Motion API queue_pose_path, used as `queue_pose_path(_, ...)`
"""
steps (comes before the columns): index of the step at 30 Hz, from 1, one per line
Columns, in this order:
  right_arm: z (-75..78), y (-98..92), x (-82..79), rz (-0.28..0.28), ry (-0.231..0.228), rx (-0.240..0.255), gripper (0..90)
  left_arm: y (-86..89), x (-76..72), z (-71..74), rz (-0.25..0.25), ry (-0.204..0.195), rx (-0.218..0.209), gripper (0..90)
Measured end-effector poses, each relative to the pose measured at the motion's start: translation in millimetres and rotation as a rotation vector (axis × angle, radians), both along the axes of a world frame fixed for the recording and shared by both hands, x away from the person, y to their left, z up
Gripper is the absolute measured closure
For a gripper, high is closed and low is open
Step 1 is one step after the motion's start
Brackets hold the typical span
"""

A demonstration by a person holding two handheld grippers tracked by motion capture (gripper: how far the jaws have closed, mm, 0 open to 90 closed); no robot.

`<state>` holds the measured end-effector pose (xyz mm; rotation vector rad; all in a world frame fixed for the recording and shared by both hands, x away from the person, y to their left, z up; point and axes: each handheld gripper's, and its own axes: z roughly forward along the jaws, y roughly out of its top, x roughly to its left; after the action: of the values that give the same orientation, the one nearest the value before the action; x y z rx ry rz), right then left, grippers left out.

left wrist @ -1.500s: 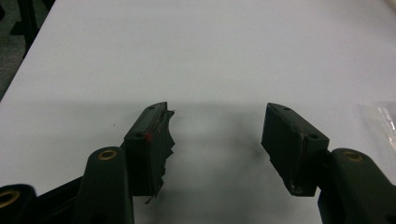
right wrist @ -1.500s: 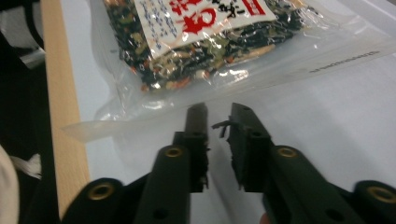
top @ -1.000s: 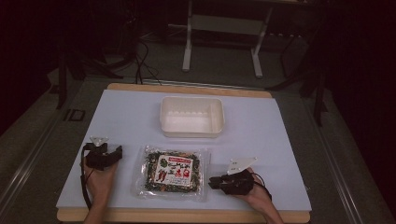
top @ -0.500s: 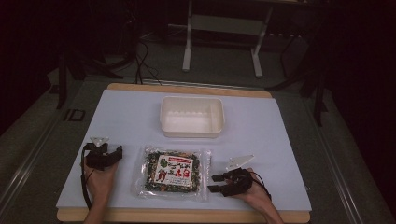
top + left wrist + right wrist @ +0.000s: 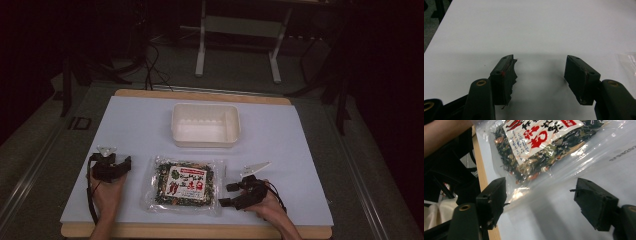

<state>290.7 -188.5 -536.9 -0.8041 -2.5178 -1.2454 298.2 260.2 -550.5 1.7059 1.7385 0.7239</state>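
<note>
A: Report the position of the packet.

B: The clear packet (image 5: 184,185) lies flat on the pale tabletop (image 5: 135,125), near the front edge, between the two tools. It contains a dark dried mix and carries a white label with red print. In the right gripper view the packet (image 5: 544,147) sits directly ahead of the jaws, its clear corner reaching in between them.

A: Report the right tool.

B: The right tool (image 5: 229,194) is held in the right hand (image 5: 267,207), just beside the packet's right edge and pointing toward it. Jaws are spread, released, with nothing clamped. In its own view the right tool (image 5: 540,200) shows both jaws apart over the tabletop.

A: Report the left tool.

B: The left tool (image 5: 125,162) rests on the tabletop in the left hand (image 5: 107,192), to the left of the packet and apart from it. In its own view the left tool (image 5: 540,72) stands released, bare tabletop between the jaws.

A: Other items?

B: A white rectangular tray (image 5: 205,125) sits behind the packet, near the tabletop's middle, well apart from both tools.
</note>
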Motion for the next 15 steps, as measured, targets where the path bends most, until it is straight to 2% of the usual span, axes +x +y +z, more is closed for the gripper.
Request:
queue_pose_path(3, 0.2, 0.8, 1.6, -0.013, 0.007, 0.002, 24.1, 0.0, 0.0, 0.0, -0.001, 0.002, -0.001, 41.3)
queue_pose_path(5, -1.9, 5.1, 5.0, -0.016, 0.012, -0.016, 24.2, 0.2, 0.0, 0.0, 0.0, 0.002, -0.001, 41.3)
queue_pose_path(15, 0.0, 13.3, 17.8, -0.047, -0.012, -0.021, 26.7, 0.2, 0.0, -0.2, 0.004, -0.001, -0.006, 41.3)
